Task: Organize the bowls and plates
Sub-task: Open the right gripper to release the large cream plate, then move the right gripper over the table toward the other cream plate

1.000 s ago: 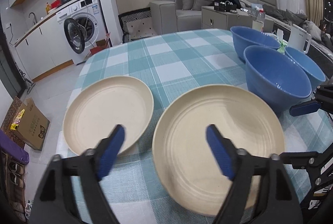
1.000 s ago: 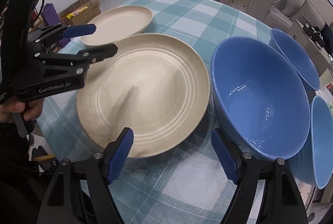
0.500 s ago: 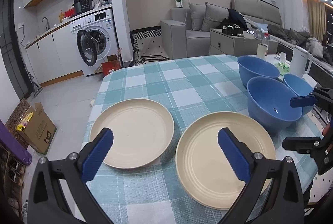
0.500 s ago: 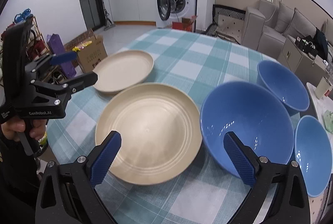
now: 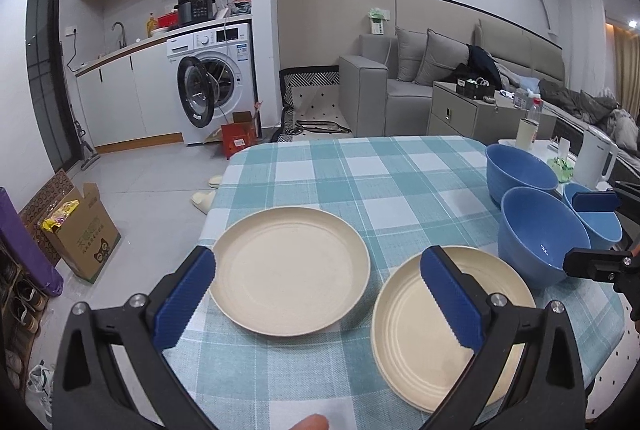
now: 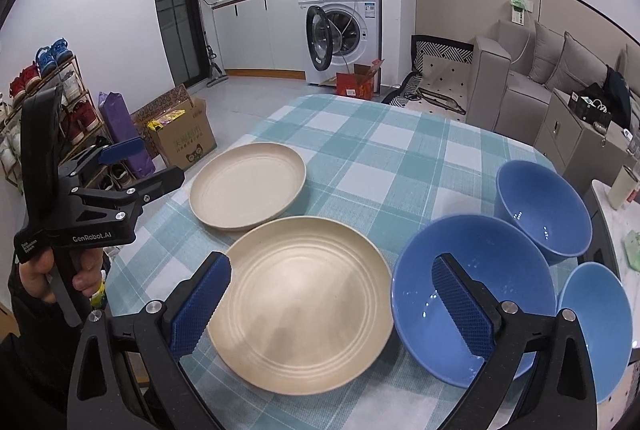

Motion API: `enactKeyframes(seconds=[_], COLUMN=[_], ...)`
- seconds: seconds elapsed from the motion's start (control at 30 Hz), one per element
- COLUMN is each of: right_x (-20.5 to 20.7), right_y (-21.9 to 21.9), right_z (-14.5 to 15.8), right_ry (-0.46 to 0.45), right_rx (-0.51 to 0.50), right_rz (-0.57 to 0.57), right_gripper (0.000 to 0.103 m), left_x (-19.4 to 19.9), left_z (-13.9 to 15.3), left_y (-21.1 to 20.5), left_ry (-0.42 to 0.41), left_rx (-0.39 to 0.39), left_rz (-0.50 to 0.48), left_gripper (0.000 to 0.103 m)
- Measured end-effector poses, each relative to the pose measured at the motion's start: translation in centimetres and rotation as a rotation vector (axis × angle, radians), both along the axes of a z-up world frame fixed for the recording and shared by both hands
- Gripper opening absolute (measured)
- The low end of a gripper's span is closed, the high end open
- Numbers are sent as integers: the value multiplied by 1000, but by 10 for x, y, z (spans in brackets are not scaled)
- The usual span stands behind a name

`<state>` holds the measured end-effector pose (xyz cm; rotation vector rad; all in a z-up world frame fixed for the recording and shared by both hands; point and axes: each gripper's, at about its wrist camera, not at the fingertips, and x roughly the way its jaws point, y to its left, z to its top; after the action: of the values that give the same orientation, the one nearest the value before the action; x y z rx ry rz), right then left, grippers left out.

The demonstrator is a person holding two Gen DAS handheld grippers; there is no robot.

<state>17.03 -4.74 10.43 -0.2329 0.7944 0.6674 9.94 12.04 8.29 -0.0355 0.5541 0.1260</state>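
Both claws have just been opening and lifting back; left claw [image 5: 318, 294] and right claw [image 6: 334, 306] gape empty. Two plates [image 6: 300, 302] and three bowls [image 6: 472, 290] sit unstacked on the bench [image 6: 384, 146]: nothing organized.

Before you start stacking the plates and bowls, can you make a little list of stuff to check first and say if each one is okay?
1. Left gripper open and empty: ok. Its jaws have just been opening, with nothing between them.
2. Right gripper open and empty: ok. It has just been opening too, with nothing held.
3. Both plates lie flat and apart: ok, the far plate and the near plate do not overlap.
4. Plates bare on top: ok.
5. Bowls upright: ok, the big bowl and two smaller ones.
6. Bowls free of each other: cannot tell, they sit very close together.
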Motion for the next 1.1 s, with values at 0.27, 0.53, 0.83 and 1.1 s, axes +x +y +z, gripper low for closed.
enactKeyframes(seconds=[0.27, 0.53, 0.83, 1.1], right_x=[13, 28, 42, 56], right_y=[16, 23, 41, 61], right_z=[6, 12, 18, 15], right_ry=[14, 16, 10, 43], right_rx=[49, 77, 91, 110], right_rz=[18, 8, 20, 32], right_gripper=[102, 102, 102, 102], left_x=[-4, -3, 7, 9], left_z=[2, -3, -12, -20], left_y=[20, 31, 44, 64], left_ry=[-65, -56, 33, 33], left_rx=[-2, -22, -5, -39], left_rz=[48, 72, 124, 151], left_gripper=[103, 103, 103, 103])
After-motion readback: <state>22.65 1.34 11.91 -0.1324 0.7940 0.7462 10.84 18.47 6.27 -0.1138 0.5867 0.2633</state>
